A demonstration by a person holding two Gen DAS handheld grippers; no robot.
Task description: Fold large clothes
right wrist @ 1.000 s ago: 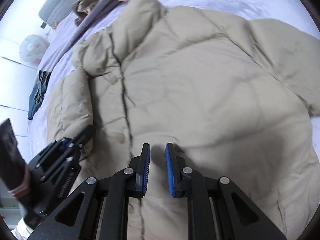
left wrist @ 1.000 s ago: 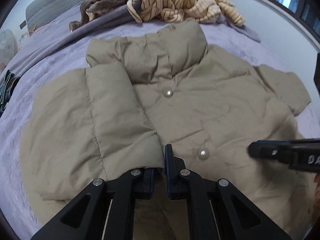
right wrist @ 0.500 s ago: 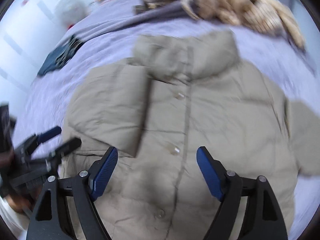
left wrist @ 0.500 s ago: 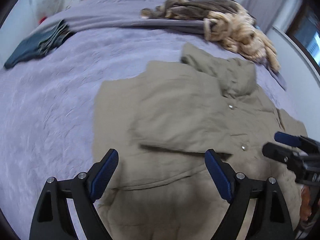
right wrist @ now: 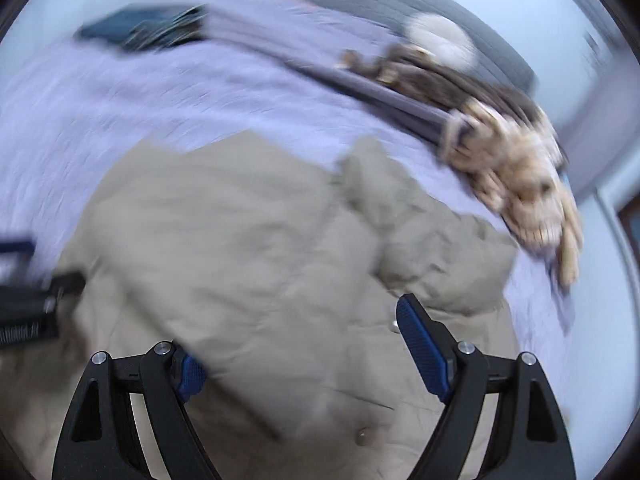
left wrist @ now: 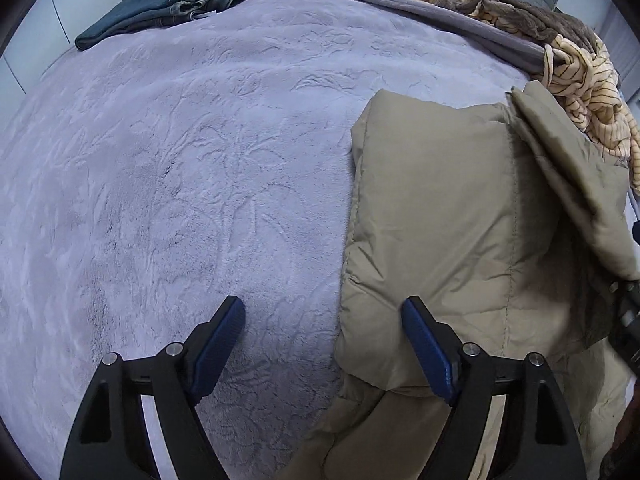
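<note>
A quilted beige puffer jacket (left wrist: 460,240) lies on a textured lavender bedspread (left wrist: 180,180), one sleeve folded across its front. Both the left gripper (left wrist: 324,336) and right gripper (right wrist: 296,344) hover over it, jaws wide apart, holding nothing. Folded jeans (left wrist: 168,8) and striped knitwear (left wrist: 588,92) sit far back.

Bare bedspread (left wrist: 168,184) left of the jacket (left wrist: 448,232); clothes pile (left wrist: 576,64) behind

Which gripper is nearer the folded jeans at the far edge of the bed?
Left. The open left gripper hovers over bare blanket on the side of the jeans; the open right gripper is over the beige jacket.
</note>
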